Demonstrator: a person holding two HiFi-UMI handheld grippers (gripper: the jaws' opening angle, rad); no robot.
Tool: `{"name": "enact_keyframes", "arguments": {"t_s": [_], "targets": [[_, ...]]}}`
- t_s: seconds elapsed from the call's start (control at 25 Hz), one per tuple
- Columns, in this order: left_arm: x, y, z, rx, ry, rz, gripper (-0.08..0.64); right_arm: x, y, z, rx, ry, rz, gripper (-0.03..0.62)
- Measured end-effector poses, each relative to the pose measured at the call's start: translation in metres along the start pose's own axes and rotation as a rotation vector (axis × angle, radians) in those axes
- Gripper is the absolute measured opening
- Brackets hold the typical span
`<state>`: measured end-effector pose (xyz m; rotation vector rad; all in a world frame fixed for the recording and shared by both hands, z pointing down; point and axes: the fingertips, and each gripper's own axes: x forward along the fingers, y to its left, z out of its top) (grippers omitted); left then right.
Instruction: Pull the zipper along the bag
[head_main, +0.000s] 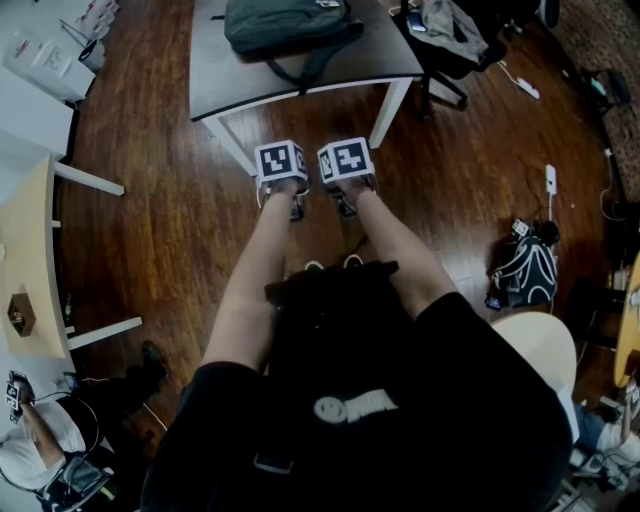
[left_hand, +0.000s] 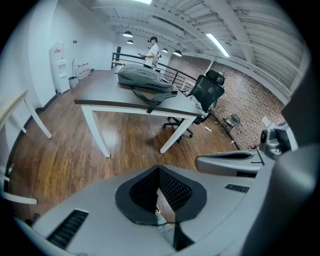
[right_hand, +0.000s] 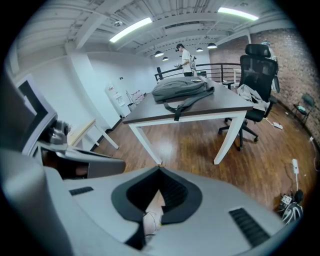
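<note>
A black office chair (head_main: 455, 65) (clothes draped on it) stands beside the grey table (head_main: 372, 60).

place: office | cues: white desk (right_hand: 220, 104), swivel chair (right_hand: 257, 70), strip lights (right_hand: 129, 29) (brick wall (left_hand: 250, 100) behind)

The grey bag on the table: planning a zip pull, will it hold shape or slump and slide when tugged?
Probably floppy: the grey bag lies slumped and creased, a strap dangling over the table edge. It looks flat, so likely light. On that smooth top it may slide unless held.
</note>
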<state>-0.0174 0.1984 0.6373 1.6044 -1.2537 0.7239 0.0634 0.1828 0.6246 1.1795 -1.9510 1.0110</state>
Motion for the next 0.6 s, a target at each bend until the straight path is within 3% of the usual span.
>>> {"name": "enact_keyframes", "arguments": {"t_s": [0.6], "targets": [[0.014,-0.020,0.006,-0.011,-0.034,-0.003,0.000,0.005,-0.013,-0.008,-0.031,0.034,0.039,0.011]]}}
